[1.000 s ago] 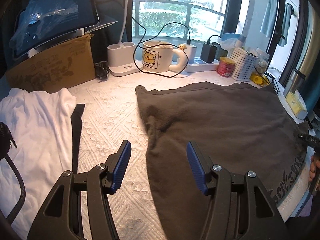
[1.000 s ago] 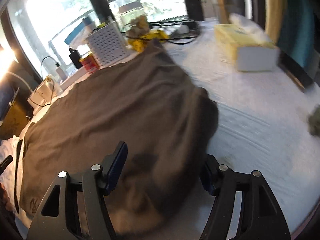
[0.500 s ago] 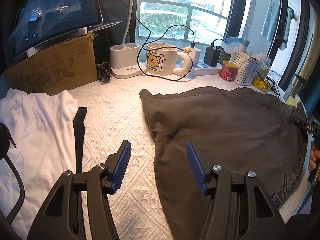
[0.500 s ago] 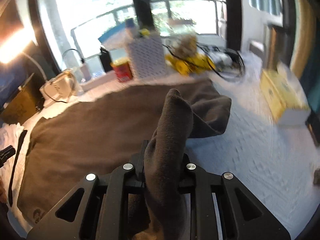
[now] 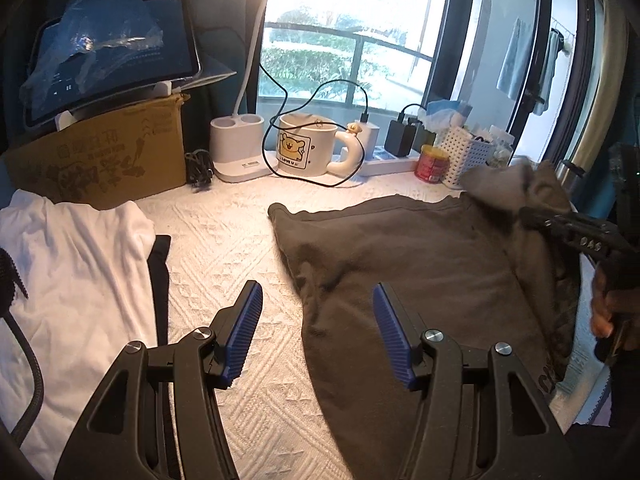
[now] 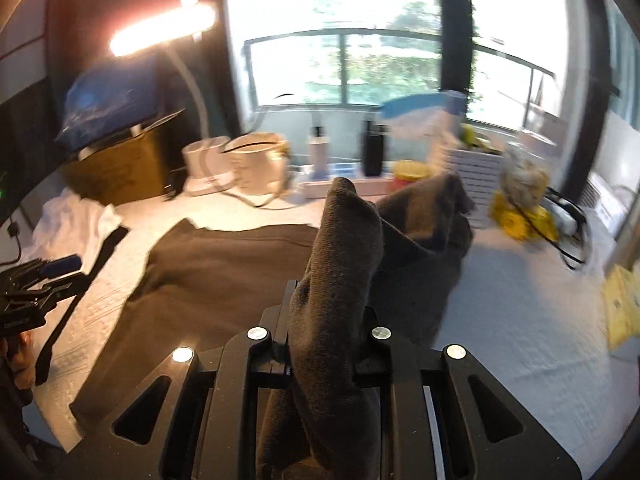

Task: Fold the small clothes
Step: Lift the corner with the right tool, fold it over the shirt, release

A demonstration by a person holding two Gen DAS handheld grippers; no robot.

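A dark grey garment [image 5: 400,248] lies spread on the white textured cloth [image 5: 224,240]. Its right edge is bunched up and lifted off the surface. My right gripper [image 6: 326,320] is shut on that raised fold [image 6: 340,240], which stands up between its jaws. In the left wrist view the same gripper [image 5: 576,236] shows at the right edge, with a hand behind it. My left gripper [image 5: 316,300] is open with nothing between its blue pads [image 5: 244,320]. It hovers over the garment's lower left edge, and it also shows at the far left of the right wrist view [image 6: 44,280].
A white garment [image 5: 68,272] lies on the left over a black one [image 5: 160,280]. Along the window stand a cardboard box [image 5: 100,160], a lamp base [image 5: 236,148], a bear mug [image 5: 306,150], chargers, a red can [image 5: 432,162] and a white basket [image 5: 468,156]. A yellow box [image 6: 620,304] sits far right.
My right gripper closed on the garment's right edge, lifted it and carried it leftward over the garment. The left gripper stayed in place and tipped up slightly.
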